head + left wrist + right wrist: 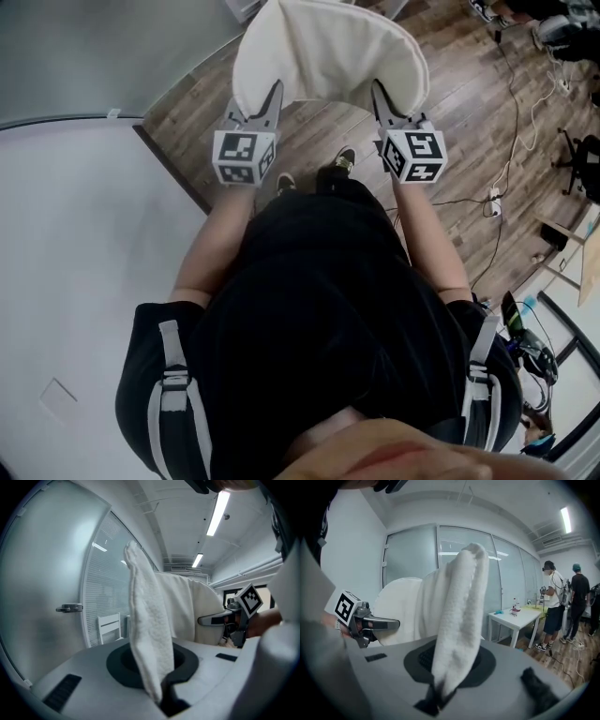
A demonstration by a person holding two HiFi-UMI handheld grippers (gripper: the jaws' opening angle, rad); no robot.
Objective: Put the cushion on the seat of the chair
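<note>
A white fluffy cushion [328, 52] hangs in the air in front of me, held by both sides. My left gripper [274, 94] is shut on its left edge and my right gripper [378, 94] is shut on its right edge. In the left gripper view the cushion's edge [147, 634] rises upright out of the closed jaws, with the right gripper [220, 619] beyond it. In the right gripper view the cushion's other edge [459, 620] stands pinched in the jaws, with the left gripper [386, 624] across from it. A white chair [108, 626] shows by the glass wall.
A curved pale wall [75, 234] fills the left of the head view, over a wood floor [469, 112] with cables [516, 122]. A white table [518, 618] and two standing people [555, 606] are at the right. A door handle [69, 607] sits on the glass.
</note>
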